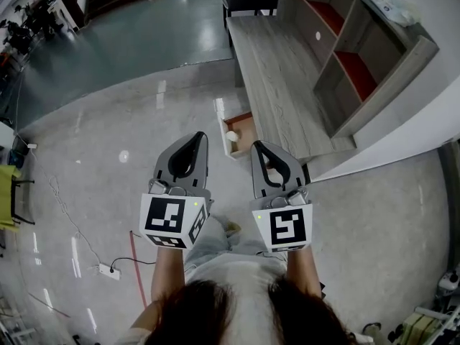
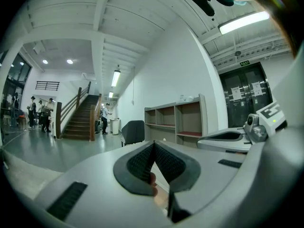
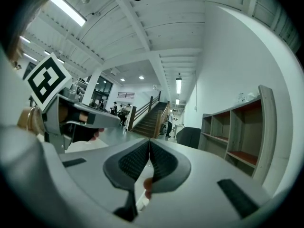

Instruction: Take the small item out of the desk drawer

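Left gripper [image 1: 196, 141] and right gripper [image 1: 258, 147] are both pressed together on nothing, near the bench's [image 1: 277, 70] open drawer [image 1: 245, 130].

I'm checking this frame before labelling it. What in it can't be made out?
Head view: the small item is a white speck in the drawer, too small to identify.
Head view: the drawer's inner end is hidden under the desk top.
Both gripper views: the drawer is all but hidden behind the shut jaws and bodies of the left gripper and right gripper.
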`<state>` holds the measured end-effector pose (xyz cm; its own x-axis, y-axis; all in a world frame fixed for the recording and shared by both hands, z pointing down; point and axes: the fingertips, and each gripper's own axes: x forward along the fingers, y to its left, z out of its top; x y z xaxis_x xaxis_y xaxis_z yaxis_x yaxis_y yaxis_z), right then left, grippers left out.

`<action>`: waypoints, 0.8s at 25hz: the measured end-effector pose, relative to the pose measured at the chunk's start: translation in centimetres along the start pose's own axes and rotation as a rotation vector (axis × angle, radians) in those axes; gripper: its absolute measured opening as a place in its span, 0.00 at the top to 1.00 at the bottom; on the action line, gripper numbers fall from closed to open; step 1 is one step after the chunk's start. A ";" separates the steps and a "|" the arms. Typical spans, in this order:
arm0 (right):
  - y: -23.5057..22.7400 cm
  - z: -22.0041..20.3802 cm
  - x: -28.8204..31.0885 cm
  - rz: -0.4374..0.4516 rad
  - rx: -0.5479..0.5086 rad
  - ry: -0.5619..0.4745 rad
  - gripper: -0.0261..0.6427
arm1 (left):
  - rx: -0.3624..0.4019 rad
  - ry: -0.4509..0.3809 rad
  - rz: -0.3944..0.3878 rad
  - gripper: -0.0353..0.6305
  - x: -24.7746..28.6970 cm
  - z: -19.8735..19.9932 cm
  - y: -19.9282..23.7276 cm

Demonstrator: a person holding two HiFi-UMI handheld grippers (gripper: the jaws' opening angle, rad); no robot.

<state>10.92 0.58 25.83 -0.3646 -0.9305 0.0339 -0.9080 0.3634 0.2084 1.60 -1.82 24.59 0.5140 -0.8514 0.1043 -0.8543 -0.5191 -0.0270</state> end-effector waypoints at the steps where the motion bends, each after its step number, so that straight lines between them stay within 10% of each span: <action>1: -0.1 -0.3 0.2 0.005 0.001 0.004 0.92 | -0.002 0.005 0.002 0.94 0.2 -0.2 0.1; 20: 0.2 -5.2 9.7 0.025 -0.027 0.124 0.92 | -0.044 0.064 -0.025 0.94 7.9 -3.4 7.4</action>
<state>8.29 -8.67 31.26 -0.3576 -0.9202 0.1595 -0.8924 0.3870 0.2321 -0.92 -12.13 28.63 0.5309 -0.8308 0.1674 -0.8443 -0.5355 0.0203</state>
